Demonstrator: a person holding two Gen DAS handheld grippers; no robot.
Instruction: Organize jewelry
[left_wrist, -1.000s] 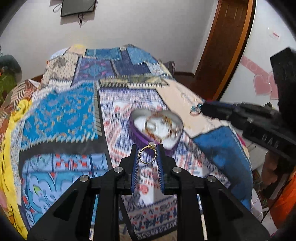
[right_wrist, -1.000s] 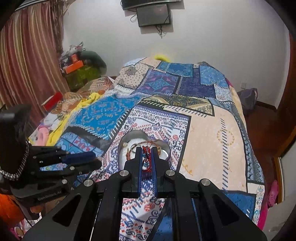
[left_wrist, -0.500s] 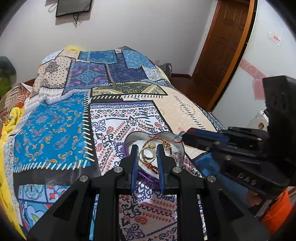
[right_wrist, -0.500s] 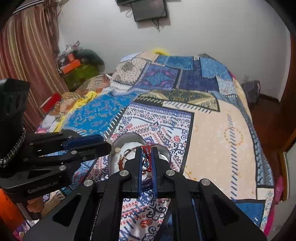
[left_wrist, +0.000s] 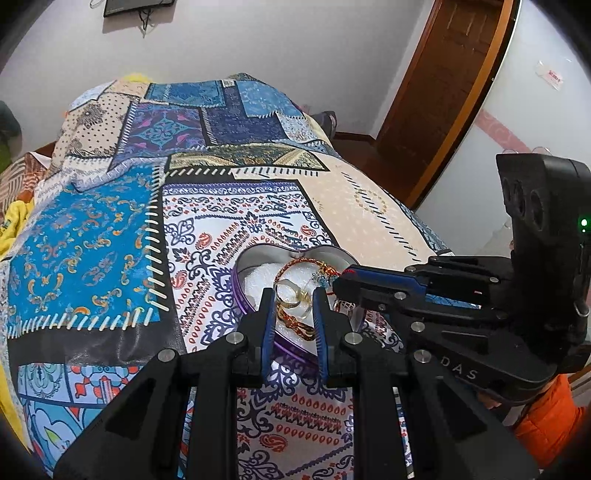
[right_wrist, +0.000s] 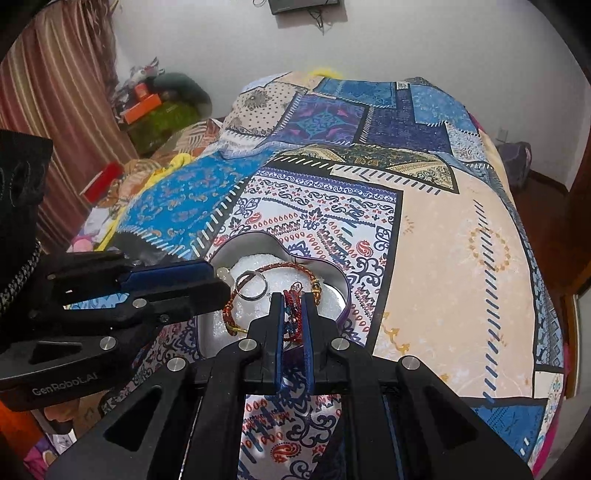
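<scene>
both my claws have come down over the heart-shaped tin (left_wrist: 255, 258) on the patchwork bedspread (left_wrist: 110, 236); a second ago they were higher, with the tin farther ahead. my left claw (left_wrist: 294, 295) pinches the gold ring (left_wrist: 291, 297), which now hangs right above the white padding inside the tin, close over the bangle (left_wrist: 306, 264) already lying there. my right claw (right_wrist: 293, 301) is pressed nearly together on a red and blue beaded piece (right_wrist: 293, 314), also over the tin's inside. i judge both pieces are about placed; letting go gently should drop them in, though the ring could roll toward the rim.
</scene>
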